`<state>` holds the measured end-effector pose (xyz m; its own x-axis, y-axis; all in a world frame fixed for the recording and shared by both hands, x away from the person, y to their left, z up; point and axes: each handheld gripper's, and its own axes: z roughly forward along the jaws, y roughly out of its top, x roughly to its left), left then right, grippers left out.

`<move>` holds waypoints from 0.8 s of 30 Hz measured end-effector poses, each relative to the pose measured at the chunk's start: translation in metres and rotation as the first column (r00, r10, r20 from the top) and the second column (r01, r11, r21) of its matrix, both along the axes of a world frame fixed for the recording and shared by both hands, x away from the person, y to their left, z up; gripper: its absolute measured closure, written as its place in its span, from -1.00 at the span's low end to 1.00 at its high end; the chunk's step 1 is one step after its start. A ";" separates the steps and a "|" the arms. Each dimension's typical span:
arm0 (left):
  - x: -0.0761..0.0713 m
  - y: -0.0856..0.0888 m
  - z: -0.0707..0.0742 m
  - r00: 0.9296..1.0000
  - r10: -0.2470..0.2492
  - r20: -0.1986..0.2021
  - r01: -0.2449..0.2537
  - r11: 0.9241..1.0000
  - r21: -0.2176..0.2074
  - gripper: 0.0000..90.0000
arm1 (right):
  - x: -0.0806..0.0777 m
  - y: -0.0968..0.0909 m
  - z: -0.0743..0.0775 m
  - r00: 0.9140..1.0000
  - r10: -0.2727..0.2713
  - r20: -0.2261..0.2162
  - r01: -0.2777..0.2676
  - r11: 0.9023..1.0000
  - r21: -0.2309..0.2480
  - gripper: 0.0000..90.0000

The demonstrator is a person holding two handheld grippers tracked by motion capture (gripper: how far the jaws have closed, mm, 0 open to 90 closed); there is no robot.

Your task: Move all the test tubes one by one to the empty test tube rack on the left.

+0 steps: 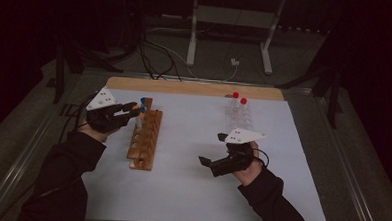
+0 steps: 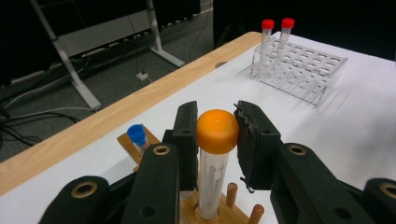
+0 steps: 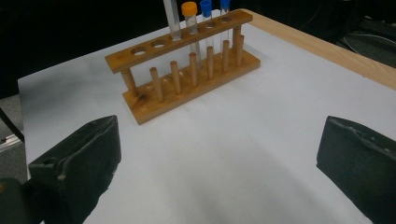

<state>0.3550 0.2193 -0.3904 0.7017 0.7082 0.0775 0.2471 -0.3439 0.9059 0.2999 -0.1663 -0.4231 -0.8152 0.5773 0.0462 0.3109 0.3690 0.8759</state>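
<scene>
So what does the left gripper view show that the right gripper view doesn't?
Left gripper view: the clear rack with two red-capped tubes, and the left gripper shut on the orange-capped tube. Right gripper view: the right gripper, jaws open, and empty holes in the wooden rack. Shared: the wooden rack, the orange-capped tube, a blue-capped tube and the white table.

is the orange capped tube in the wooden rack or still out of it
In. The orange-capped tube stands upright with its lower end in a hole of the wooden rack, the left gripper shut on it.
</scene>
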 end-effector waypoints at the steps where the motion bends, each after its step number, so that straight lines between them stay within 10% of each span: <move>1: 0.000 -0.001 -0.002 1.000 0.008 0.003 -0.008 1.000 0.010 0.60 | 0.000 0.000 0.000 1.000 0.000 0.000 0.000 1.000 -0.001 -1.00; 24: 0.009 -0.003 -0.051 0.996 0.021 -0.088 -0.017 0.999 0.037 0.59 | 0.001 -0.002 0.001 1.000 0.005 -0.013 -0.005 1.000 -0.002 -1.00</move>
